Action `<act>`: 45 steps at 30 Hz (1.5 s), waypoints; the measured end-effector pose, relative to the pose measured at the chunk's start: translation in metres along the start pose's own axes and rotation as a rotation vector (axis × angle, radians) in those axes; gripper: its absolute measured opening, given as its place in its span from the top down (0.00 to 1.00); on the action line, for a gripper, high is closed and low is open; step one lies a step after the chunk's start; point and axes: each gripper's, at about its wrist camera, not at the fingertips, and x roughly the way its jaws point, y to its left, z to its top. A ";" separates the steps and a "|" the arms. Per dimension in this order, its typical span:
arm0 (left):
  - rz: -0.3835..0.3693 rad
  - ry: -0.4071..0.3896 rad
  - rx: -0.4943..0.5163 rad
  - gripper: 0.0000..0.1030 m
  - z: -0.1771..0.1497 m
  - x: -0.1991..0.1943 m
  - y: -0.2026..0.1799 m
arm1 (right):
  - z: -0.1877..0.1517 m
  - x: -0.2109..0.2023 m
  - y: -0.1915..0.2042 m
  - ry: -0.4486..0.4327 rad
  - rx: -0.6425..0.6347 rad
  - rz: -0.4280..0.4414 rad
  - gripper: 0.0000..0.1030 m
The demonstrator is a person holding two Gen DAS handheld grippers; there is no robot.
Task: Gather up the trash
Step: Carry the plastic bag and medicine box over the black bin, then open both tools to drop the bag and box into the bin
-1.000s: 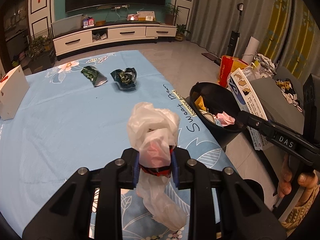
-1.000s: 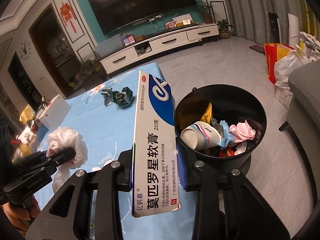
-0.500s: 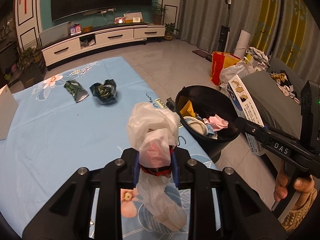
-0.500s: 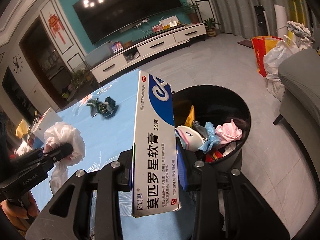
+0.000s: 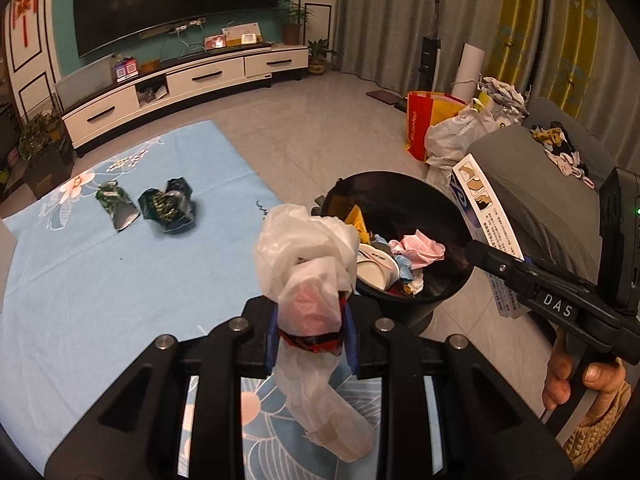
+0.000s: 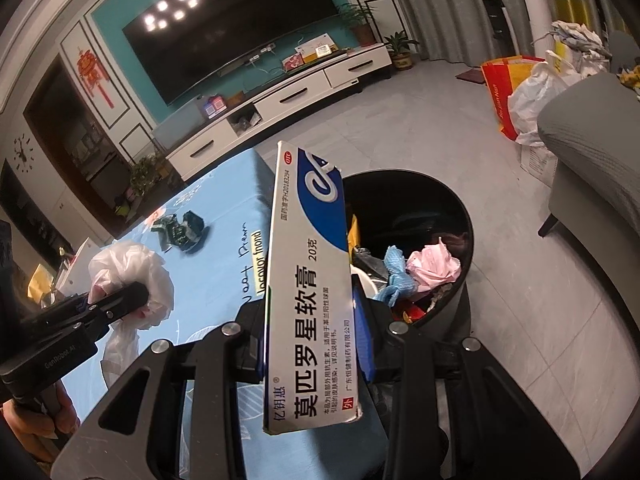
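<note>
The left gripper point(image 5: 310, 316) is clamped on a crumpled white plastic bag point(image 5: 308, 248) with something red inside; the bag's bulk bulges above the blue finger pads and a twisted tail hangs below them, so its long axis runs roughly up and down in the left wrist view. It hangs over the edge of the light blue floral tablecloth point(image 5: 120, 280), just beside the round black trash bin point(image 5: 456, 216).

The right gripper point(image 6: 316, 344) is closed on a long white-and-blue cardboard ointment box point(image 6: 308, 292), pinched across its lower half. The box stands on end between the fingers, its long axis pointing away from the camera toward the bin point(image 6: 464, 216), whose rim it overlaps.

Two crumpled dark green wrappers point(image 5: 166, 210) lie on the cloth, well apart from both grippers.
</note>
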 end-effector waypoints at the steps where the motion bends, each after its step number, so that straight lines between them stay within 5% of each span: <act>1: -0.002 0.002 0.007 0.74 0.002 0.003 -0.003 | 0.001 0.000 -0.002 -0.001 0.005 -0.003 0.67; 21: -0.090 0.032 0.092 0.73 0.035 0.061 -0.051 | 0.007 0.023 -0.048 0.006 0.095 -0.034 0.67; 45: -0.097 0.090 0.144 0.70 0.053 0.122 -0.080 | 0.015 0.048 -0.059 0.018 0.118 -0.054 0.67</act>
